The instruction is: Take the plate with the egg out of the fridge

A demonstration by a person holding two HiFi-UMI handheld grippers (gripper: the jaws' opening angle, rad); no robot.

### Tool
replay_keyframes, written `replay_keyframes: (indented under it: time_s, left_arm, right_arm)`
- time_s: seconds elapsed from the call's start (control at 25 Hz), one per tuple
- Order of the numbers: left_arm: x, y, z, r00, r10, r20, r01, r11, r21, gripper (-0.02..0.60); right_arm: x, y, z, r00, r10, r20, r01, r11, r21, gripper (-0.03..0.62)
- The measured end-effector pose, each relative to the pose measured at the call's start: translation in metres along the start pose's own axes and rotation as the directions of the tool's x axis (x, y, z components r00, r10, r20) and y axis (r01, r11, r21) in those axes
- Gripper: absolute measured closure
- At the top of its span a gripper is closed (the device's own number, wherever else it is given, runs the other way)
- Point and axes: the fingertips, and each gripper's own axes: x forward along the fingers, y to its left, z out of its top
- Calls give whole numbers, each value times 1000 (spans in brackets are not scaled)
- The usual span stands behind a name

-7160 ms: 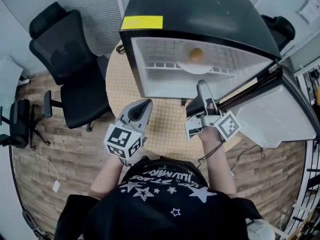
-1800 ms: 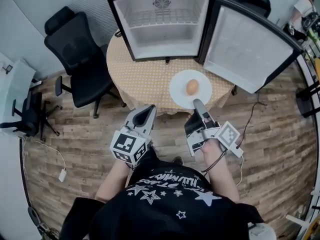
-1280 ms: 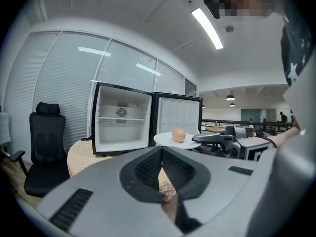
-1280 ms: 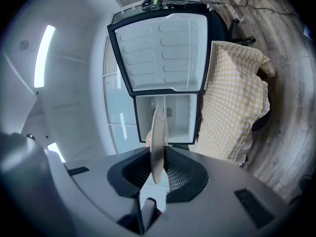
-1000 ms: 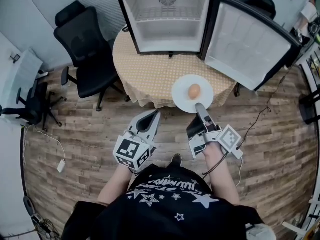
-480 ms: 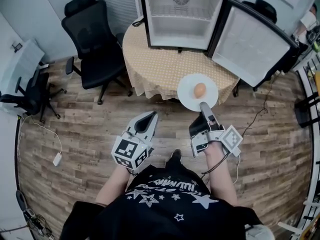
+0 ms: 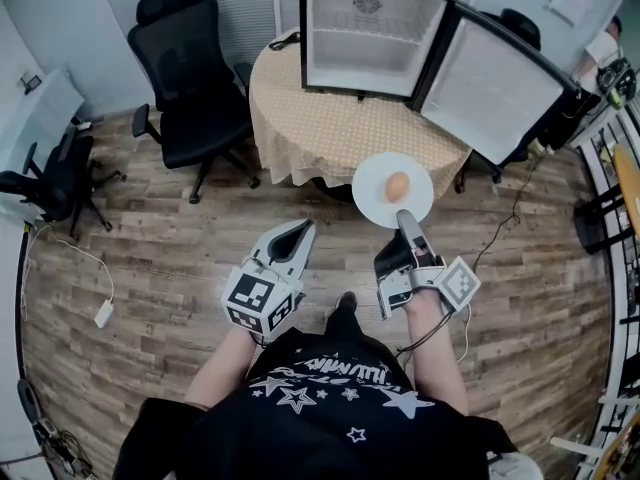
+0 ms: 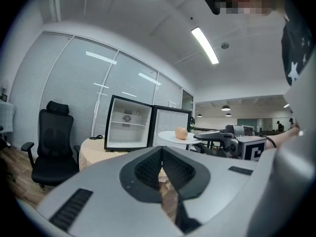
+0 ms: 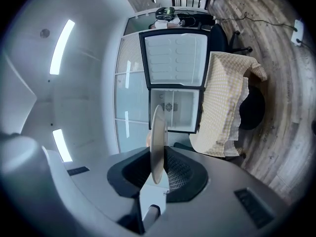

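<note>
A white plate [image 7: 381,201] carrying a brown egg [image 7: 397,185] hangs in the air in front of the round table. My right gripper [image 7: 403,218] is shut on the plate's near rim; in the right gripper view the plate [image 9: 157,142] stands edge-on between the pads. My left gripper [image 7: 297,230] is lower left of the plate, shut and holding nothing. The left gripper view shows the plate [image 8: 170,137], the egg [image 8: 181,132] and the right gripper [image 8: 232,138] to its right. The small black fridge [image 7: 372,38] stands with its door [image 7: 495,88] swung open and its shelves bare.
The fridge sits on a round table with a dotted cloth [image 7: 320,128]. A black office chair [image 7: 195,78] stands left of the table and another chair [image 7: 45,178] at the far left. A cable and plug [image 7: 103,313] lie on the wood floor.
The table and fridge have drawn farther away in the head view. The plate with the egg stays in the right gripper, now at the table's front edge. The left gripper is still shut.
</note>
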Motion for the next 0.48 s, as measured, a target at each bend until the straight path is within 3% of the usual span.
replay_keyframes:
  time_s: [0.32, 0.48]
  left_arm:
    - [7, 2, 9, 999, -14, -38, 13, 1000, -25, 575]
    - [-29, -2, -4, 999, -18, -29, 17, 1000, -23, 575]
  right_arm:
    - [1, 2, 0, 999, -53, 1, 53, 998, 25, 519]
    - [-24, 0, -30, 999, -51, 7, 51, 998, 22, 519]
